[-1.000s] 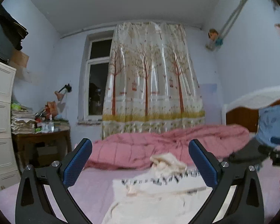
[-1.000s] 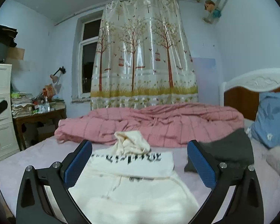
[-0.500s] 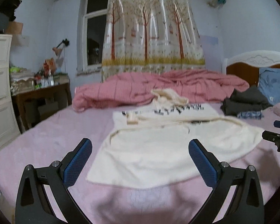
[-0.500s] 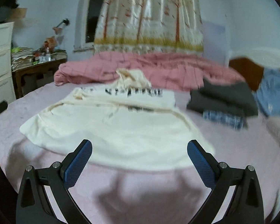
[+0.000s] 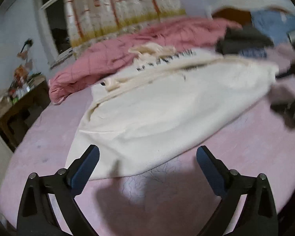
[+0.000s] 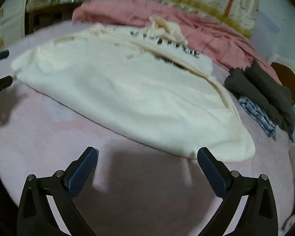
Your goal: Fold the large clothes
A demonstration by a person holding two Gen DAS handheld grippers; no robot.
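A large cream hoodie [image 5: 167, 106] with black lettering lies spread on the pink bedsheet [image 5: 236, 157], its hood toward the far side. My left gripper [image 5: 146, 162] hangs open just above the hoodie's near left hem corner, nothing between its fingers. In the right wrist view the same hoodie [image 6: 127, 90] fills the middle, and my right gripper [image 6: 147, 163] stands open over bare sheet just short of the near hem, its right finger [image 6: 210, 167] near the hoodie's right corner. Both views are motion-blurred.
A crumpled pink quilt [image 5: 139, 47] lies behind the hoodie. Folded dark clothes and a blue patterned piece [image 6: 265, 98] sit to the right, beside a blue pillow and headboard. A cluttered wooden table [image 5: 15, 102] and white drawers stand left of the bed. The other gripper shows at each view's edge.
Both grippers have tilted down and dropped toward the bed, closing in on the hoodie's near hem. Both stayed open. The hoodie has not moved.
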